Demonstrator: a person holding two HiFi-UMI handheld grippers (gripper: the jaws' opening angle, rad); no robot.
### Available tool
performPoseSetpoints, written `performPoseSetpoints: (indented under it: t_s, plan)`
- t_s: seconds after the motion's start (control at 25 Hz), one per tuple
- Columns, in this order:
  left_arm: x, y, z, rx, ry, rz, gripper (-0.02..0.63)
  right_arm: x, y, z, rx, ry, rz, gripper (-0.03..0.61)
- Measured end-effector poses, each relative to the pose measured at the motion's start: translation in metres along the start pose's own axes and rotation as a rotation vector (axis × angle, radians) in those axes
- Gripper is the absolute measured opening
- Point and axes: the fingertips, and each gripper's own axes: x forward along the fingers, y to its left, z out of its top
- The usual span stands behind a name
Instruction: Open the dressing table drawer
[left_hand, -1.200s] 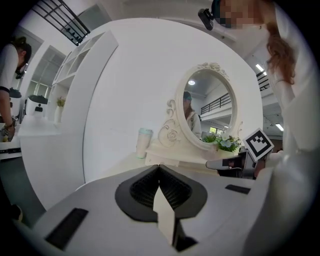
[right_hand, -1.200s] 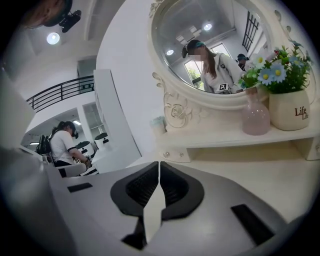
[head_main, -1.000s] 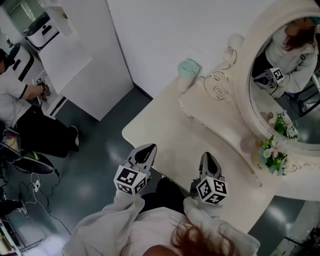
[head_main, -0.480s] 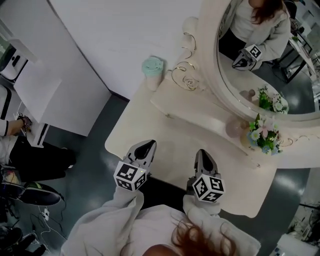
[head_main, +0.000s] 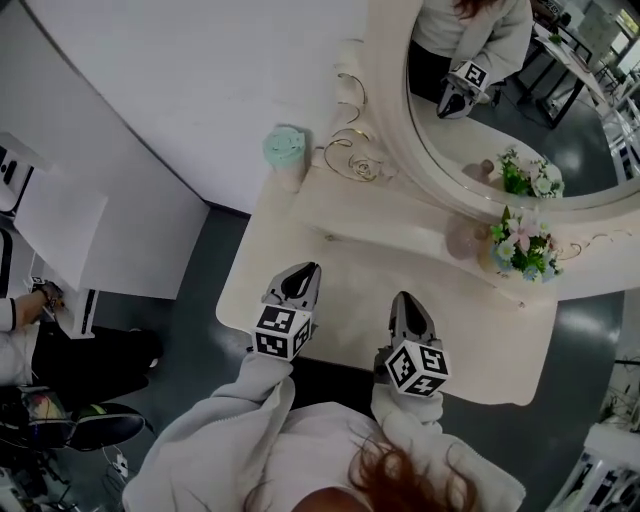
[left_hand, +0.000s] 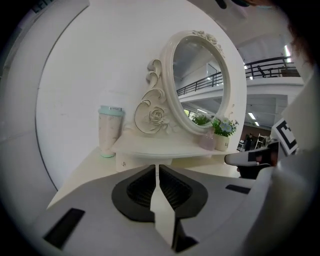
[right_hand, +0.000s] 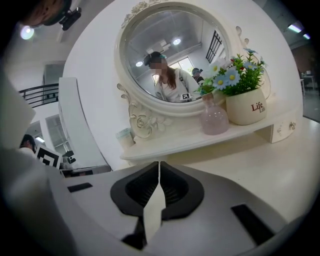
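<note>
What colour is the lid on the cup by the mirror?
Mint green. The lid shows best in the head view.

Counter: plain cream. Mirror frame: same cream, with a carved rose-and-scroll pattern.

Cup, 11 o'clock on the counter: mint-green lid, pale body.

Bottle, 2 o'clock: translucent pink.

Flowers next to the bottle: blue, white and pink blooms with green leaves. Pot: cream, dark lettering.

My left tool and right tool: light grey shells and black ribbed pads. Their cubes carry black-and-white square markers.

My sleeves: pale grey. Floor: dark grey.
</note>
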Motion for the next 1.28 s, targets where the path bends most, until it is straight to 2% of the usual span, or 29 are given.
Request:
performPoseSetpoints:
  t_s: [0.24, 0.36, 0.56, 1.16, 1.28]
  plan:
    - [0.027, 0.006, 0.000, 0.042, 0.055, -0.049, 0.033, -0.011, 0.001, -0.001, 0.045, -0.014, -0.099, 0.036]
    - [0.043, 0.005, -0.004, 0.046, 0.078, -0.073, 0.143, -0.013, 0.000, 0.001, 0.047, -0.026, -0.129, 0.037]
    - [0.064, 0.009, -0.012, 0.037, 0.099, -0.045, 0.147, -0.019, -0.005, 0.009, 0.036, -0.051, -0.163, 0.037]
    - [0.103, 0.026, -0.021, 0.100, 0.143, 0.034, 0.146, -0.018, -0.021, 0.016, 0.067, -0.064, -0.215, 0.037]
    - [0.102, 0.027, -0.022, 0.118, 0.146, 0.046, 0.123, -0.016, -0.022, 0.017, 0.066, -0.063, -0.215, 0.037]
